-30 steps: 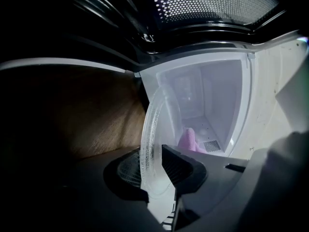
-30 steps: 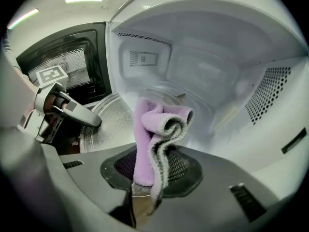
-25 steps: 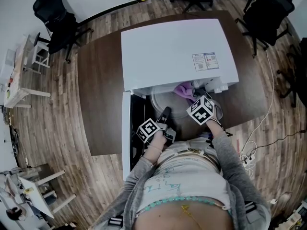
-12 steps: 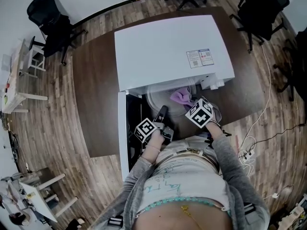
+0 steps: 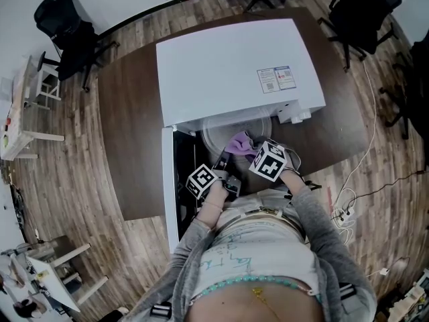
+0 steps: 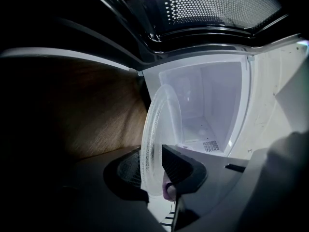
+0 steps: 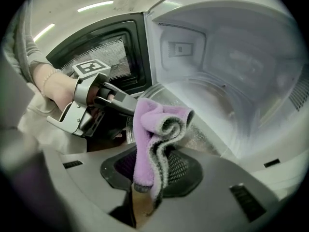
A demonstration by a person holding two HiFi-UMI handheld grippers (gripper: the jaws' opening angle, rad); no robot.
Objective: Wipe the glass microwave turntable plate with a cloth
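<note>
The cloth (image 7: pixel 145 129) is purple, plate (image 6: pixel 161 129) clear, microwave (image 5: pixel 228 66) white, table (image 5: pixel 131 113) dark brown.

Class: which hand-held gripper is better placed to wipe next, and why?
Right: the right hand-held gripper holds the purple cloth near the glass plate; the left hand-held gripper clamps its rim.

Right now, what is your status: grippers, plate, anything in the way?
Left gripper shut on rim of glass turntable plate. Right gripper shut on purple cloth, at the plate. Nothing seen in the way.
</note>
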